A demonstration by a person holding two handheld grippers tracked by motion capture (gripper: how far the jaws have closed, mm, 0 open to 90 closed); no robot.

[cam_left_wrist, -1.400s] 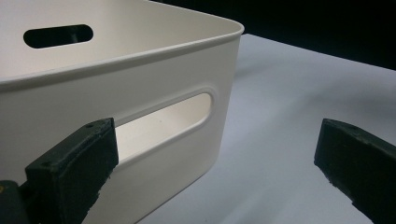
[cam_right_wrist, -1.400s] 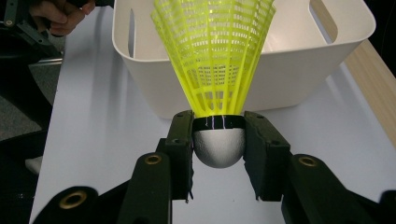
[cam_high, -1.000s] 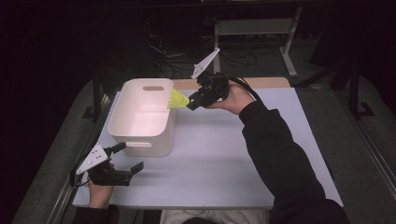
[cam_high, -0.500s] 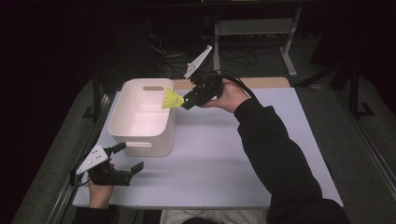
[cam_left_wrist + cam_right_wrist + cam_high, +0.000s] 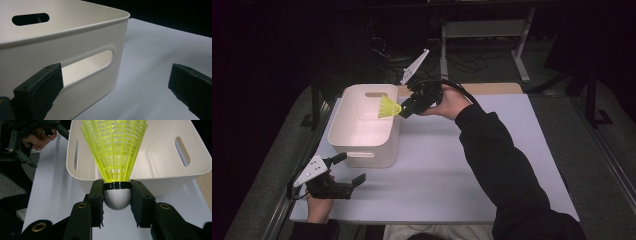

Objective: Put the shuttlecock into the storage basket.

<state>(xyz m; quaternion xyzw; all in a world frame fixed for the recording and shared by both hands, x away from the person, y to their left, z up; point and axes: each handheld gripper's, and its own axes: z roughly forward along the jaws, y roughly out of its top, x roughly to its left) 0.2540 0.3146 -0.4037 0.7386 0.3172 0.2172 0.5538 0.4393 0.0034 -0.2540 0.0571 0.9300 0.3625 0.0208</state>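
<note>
Shuttlecock (image 5: pixel 116 157) clamped by its white cork in the right gripper (image 5: pixel 117 197).
Its yellow skirt fans out ahead of the jaws, over the rim of the white plastic bin (image 5: pixel 362 131). Left gripper (image 5: pixel 343 172) rests on the table (image 5: pixel 452 165) just beside the bin's near wall, jaws spread wide and holding nothing.

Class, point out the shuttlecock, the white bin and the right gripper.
shuttlecock (image 5: pixel 117 199), right gripper view, on its white cork.
white bin (image 5: pixel 362 152), high view, on its near wall.
right gripper (image 5: pixel 117 203), right gripper view, midway between its fingertips.
</note>
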